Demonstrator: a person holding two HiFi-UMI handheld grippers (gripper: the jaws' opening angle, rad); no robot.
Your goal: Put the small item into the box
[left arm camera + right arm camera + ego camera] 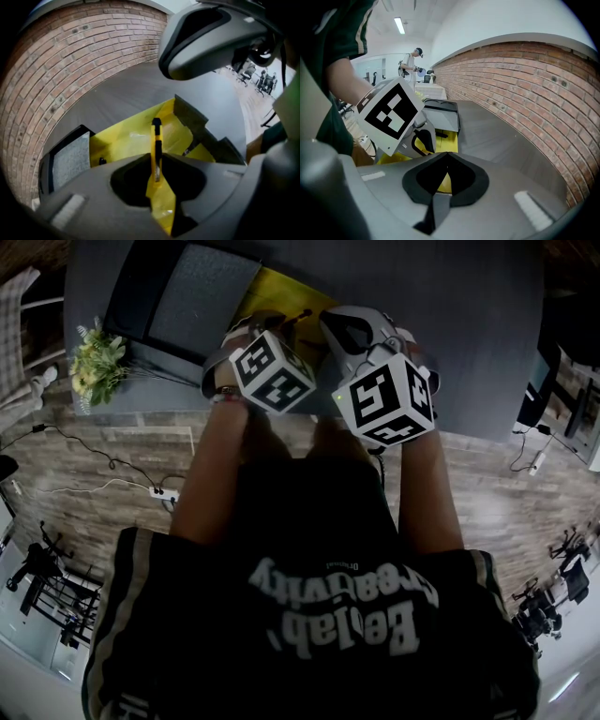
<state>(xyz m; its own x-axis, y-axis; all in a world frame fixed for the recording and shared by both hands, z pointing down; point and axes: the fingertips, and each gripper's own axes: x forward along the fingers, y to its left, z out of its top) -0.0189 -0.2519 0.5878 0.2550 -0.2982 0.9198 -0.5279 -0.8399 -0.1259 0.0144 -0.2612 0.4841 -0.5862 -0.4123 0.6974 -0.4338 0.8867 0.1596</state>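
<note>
Fingers of the left gripper (157,163) clamp a slim yellow-and-black plastic cutter (156,140) over the open yellow-lined grey box (123,140). At its 3 o'clock, the right gripper (445,153) has its fingers closed on nothing.

Wore a black tee (309,549) with chunky white lettering across the chest, plus pale cream stripes down the short sleeves (112,615). Had matte grey moulded plastic for both the left gripper (157,159) and right gripper (446,154), rounded shells with black-lined hollows behind the jaws. Carried a white cube (272,373) with bold black square markers on each.
</note>
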